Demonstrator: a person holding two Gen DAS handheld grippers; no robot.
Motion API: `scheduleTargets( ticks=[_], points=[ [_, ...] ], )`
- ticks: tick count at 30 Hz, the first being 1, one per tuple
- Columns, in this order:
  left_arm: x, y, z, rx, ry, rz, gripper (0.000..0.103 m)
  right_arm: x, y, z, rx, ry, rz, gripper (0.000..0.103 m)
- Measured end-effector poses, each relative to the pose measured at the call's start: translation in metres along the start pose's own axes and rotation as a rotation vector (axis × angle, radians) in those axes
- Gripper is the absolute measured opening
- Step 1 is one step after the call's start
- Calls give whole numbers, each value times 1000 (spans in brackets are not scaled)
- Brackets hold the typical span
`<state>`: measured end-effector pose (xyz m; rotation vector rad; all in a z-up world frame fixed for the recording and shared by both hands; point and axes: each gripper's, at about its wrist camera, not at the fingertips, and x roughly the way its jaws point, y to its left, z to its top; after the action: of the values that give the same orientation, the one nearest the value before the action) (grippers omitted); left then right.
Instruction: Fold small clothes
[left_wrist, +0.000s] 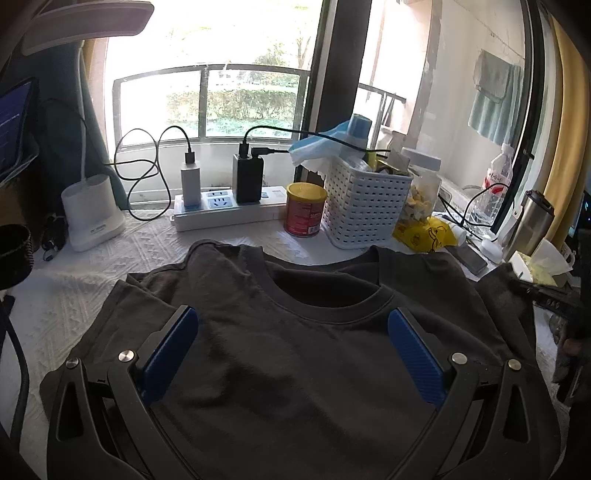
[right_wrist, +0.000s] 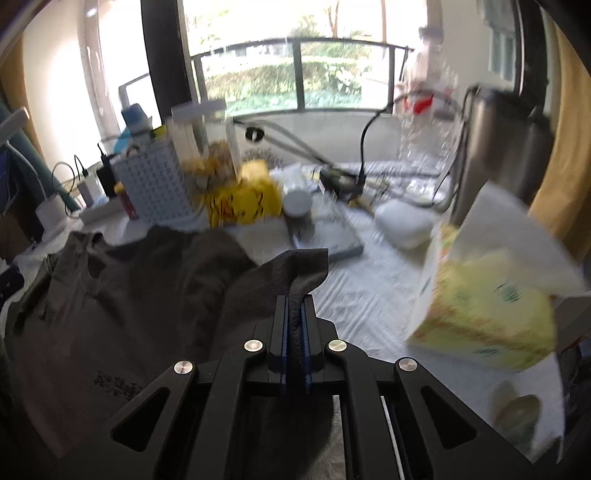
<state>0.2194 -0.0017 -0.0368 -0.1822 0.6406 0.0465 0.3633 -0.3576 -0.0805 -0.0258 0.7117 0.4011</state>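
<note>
A dark grey T-shirt lies spread on the white textured table cover, its round collar facing the window. My left gripper hovers over the shirt's chest just below the collar, open, its blue pads wide apart with nothing pinched. In the right wrist view the same T-shirt lies to the left, and my right gripper is shut on a fold of its edge, which sticks up between the blue pads. That view is blurred by motion.
Along the window stand a white power strip with chargers, a red can, a white perforated basket, a snack jar and a yellow bag. A yellow tissue box, a steel flask and a phone sit right of the shirt.
</note>
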Motion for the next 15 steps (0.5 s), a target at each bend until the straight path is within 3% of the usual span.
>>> scheduleTargets(
  ticks=[15],
  points=[
    [-32, 33, -7, -12, -35, 12, 101, -50, 59, 18, -64, -76, -7, 7]
  ],
)
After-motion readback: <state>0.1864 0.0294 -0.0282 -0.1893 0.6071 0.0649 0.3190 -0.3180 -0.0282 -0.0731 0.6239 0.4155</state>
